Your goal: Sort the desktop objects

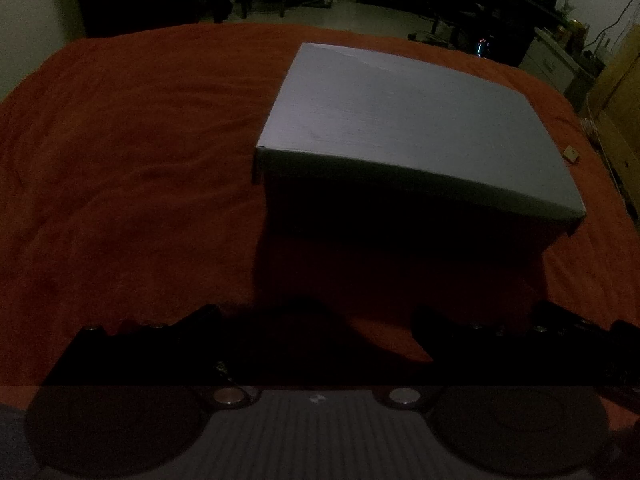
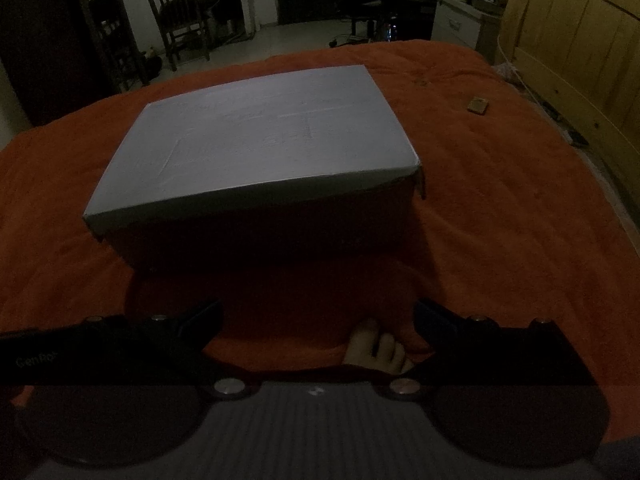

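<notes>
A closed grey box (image 1: 408, 128) with its lid on sits on the orange blanket (image 1: 120, 160), ahead and to the right of my left gripper (image 1: 316, 320). That gripper is open and holds nothing. In the right wrist view the same grey box (image 2: 260, 140) lies ahead and slightly left of my right gripper (image 2: 318, 316), which is also open and holds nothing. A small tan object (image 2: 478, 105) rests on the blanket (image 2: 500, 200) to the right of the box; the small tan object (image 1: 571, 154) also shows in the left wrist view.
The room is dim. A person's toes (image 2: 380, 350) poke out from under the blanket just below the right gripper. A wooden headboard (image 2: 580, 40) borders the right side. A chair (image 2: 180, 12) and dark furniture stand beyond the bed.
</notes>
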`<state>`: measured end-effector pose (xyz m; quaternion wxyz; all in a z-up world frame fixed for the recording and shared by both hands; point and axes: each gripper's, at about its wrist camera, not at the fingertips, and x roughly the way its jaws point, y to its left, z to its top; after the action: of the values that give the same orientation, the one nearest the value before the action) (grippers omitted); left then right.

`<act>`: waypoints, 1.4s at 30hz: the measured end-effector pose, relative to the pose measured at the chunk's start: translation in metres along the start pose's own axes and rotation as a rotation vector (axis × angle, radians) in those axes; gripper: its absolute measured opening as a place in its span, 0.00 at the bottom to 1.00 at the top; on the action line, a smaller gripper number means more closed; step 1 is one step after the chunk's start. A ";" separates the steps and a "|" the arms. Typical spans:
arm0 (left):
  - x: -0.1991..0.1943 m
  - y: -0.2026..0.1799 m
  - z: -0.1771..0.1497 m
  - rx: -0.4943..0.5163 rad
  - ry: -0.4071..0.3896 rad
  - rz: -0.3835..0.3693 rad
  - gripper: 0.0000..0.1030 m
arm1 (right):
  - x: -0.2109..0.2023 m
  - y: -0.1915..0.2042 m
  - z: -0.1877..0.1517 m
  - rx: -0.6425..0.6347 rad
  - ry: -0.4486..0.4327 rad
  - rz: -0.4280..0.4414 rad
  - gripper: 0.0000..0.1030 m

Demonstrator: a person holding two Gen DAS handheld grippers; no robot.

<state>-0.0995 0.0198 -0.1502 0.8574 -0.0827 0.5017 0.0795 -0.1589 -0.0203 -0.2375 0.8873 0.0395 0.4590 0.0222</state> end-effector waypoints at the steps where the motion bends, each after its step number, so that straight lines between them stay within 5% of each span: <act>1: 0.000 0.000 0.000 0.000 0.000 0.001 0.99 | 0.000 0.000 0.000 0.000 0.000 0.000 1.00; 42: 0.000 -0.005 -0.001 0.014 0.006 0.010 0.99 | 0.002 0.001 -0.001 0.018 -0.011 0.007 1.00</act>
<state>-0.0988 0.0152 -0.1506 0.8560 -0.0744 0.5054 0.0800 -0.1584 -0.0190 -0.2390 0.8893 0.0492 0.4541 0.0209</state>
